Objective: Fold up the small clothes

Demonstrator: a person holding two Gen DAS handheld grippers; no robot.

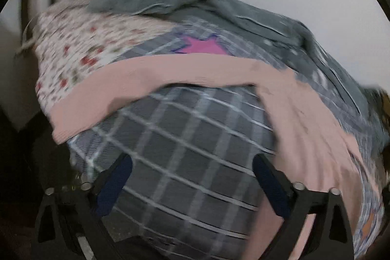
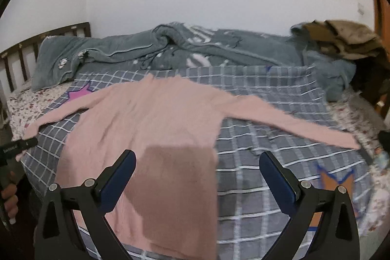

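The sweater [image 2: 151, 128] lies spread flat on the checked blanket [image 2: 268, 162] on the bed, a rumpled quilt [image 2: 219, 50] behind it, a clothes heap [image 2: 341, 38] far right.

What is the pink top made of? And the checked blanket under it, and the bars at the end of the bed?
Pink top: looks like soft knitted yarn, with a fuzzy matte surface and faint ribs. Checked blanket: seems a woven cloth, flat and dull, with the white lines woven or printed; too blurred to tell. Bed bars: probably dark wood, stiff and straight.
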